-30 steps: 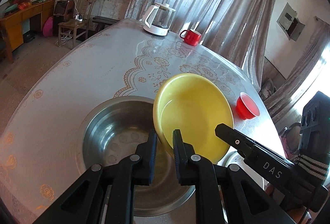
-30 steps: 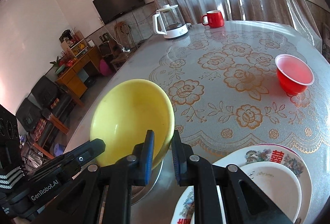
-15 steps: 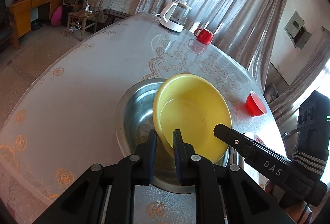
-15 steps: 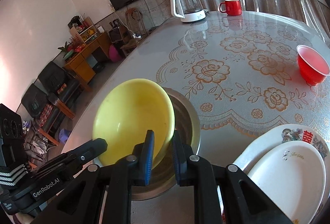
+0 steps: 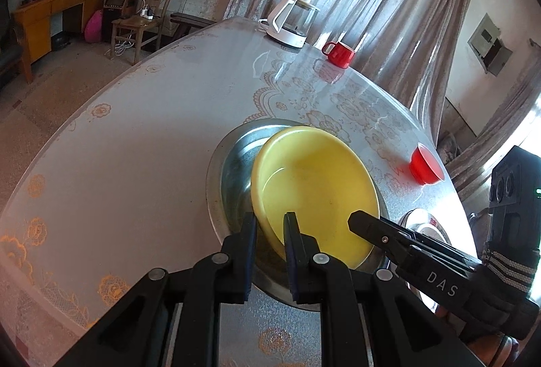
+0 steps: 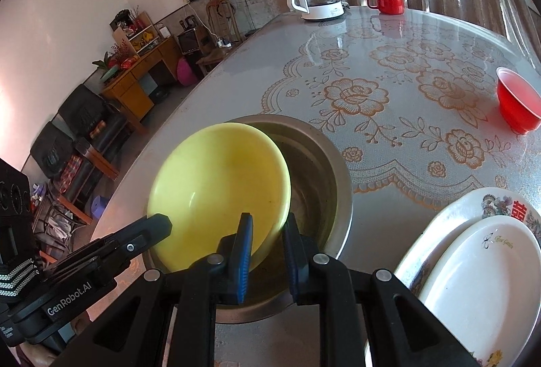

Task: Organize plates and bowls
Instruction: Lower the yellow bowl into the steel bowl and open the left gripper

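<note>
Right wrist view alone: stacked plates (image 6: 473, 265) beside both hand-held grippers (image 6: 267, 231) clamped on yellow bowl (image 6: 219, 184).

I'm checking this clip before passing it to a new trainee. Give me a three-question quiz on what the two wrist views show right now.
1. True or false: the yellow bowl sits inside the steel basin.
2. Which tongs grip the yellow bowl's rim? A) left tongs only B) right tongs only C) both
3. Fill in: the white oval plate lies on a larger ____ plate with a red character.

Key
1. True; it is low inside the basin, tilted.
2. C; each pair pinches the rim on its own side.
3. Patterned (floral).
</note>
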The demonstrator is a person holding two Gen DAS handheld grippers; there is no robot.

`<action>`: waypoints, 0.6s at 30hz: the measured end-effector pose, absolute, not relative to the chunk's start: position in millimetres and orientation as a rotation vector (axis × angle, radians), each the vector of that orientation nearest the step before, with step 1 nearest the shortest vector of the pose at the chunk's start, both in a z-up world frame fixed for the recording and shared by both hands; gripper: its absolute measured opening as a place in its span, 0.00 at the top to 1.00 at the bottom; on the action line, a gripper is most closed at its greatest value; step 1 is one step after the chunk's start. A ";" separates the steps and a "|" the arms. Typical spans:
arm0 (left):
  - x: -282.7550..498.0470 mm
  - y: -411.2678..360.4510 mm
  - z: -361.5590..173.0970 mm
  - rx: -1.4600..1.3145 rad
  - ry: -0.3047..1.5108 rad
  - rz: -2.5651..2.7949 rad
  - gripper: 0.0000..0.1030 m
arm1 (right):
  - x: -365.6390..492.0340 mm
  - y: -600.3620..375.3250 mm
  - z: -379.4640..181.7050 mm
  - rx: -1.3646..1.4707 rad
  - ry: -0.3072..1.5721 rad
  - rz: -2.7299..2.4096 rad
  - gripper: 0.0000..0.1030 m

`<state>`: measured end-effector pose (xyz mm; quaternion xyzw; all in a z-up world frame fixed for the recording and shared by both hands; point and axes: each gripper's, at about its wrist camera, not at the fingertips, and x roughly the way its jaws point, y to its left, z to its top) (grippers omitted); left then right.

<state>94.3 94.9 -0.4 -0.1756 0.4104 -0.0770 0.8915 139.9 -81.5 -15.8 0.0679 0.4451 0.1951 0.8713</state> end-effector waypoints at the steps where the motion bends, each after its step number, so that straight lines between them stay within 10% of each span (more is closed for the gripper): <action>1: 93.9 93.8 -0.7 -0.357 0.849 -0.157 0.85 | 139.8 -81.2 -16.4 0.136 0.932 0.401 0.83; 18: 92.1 91.1 -0.9 -0.321 0.828 -0.131 0.85 | 136.4 -77.4 -18.9 0.101 0.910 0.383 0.83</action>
